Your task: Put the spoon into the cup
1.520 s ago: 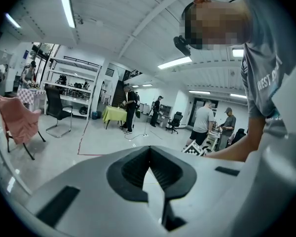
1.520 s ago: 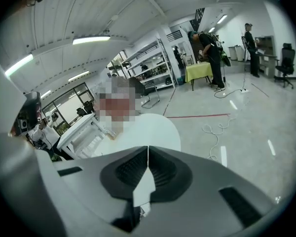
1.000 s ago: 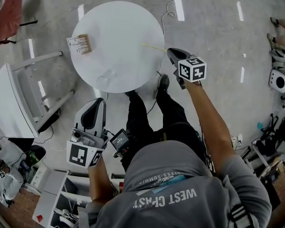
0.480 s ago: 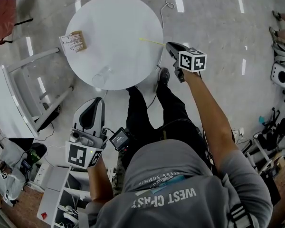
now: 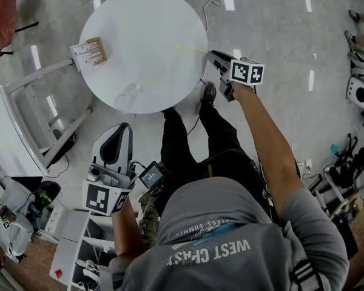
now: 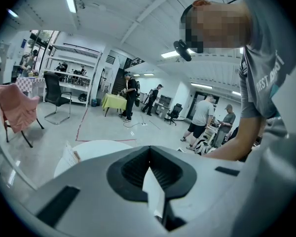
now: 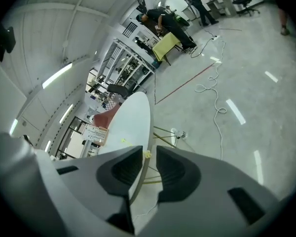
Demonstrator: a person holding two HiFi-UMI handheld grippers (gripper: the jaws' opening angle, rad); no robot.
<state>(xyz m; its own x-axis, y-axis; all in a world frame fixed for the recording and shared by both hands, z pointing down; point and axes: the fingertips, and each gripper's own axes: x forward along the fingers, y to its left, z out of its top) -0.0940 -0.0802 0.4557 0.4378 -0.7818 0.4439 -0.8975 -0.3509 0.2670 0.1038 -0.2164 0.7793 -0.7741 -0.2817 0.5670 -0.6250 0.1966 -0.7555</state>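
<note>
head view, left to right. a card packet (image 5: pixel 92 51) lies at the far-left rim of the round white table (image 5: pixel 151 23). a clear cup (image 5: pixel 128 96) stands upright at the near-left rim, well apart from the packet. the l. gripper (image 5: pixel 122 131) is held off the table, nearer than the cup & by the person's l. side, tips toward the table. in the l. gripper view its black pads (image 6: pixel 133 169) meet at the tips, closed on nothing, w/ the table top & packet beyond them.

the thin yellow spoon (image 5: pixel 191 49) lies flat on the table's right part. it is well apart from the cup & not in it, and its right end reaches the right rim. the r. gripper (image 5: pixel 213 56) is at that rim w/ its tips at the spoon's right end, and its marker cube (image 5: pixel 247 72) is just right of them. in the r. gripper view the jaws stand a little apart. the spoon's end (image 7: pixel 146 155) shows in the gap at the tips and the table rim runs away btwn them. whether a pad touches the spoon can't be told. the person's shoe (image 5: pixel 207 96) is on the floor just near the right rim. a white cable (image 5: pixel 215 5) lies on the floor beyond the table's far right.
</note>
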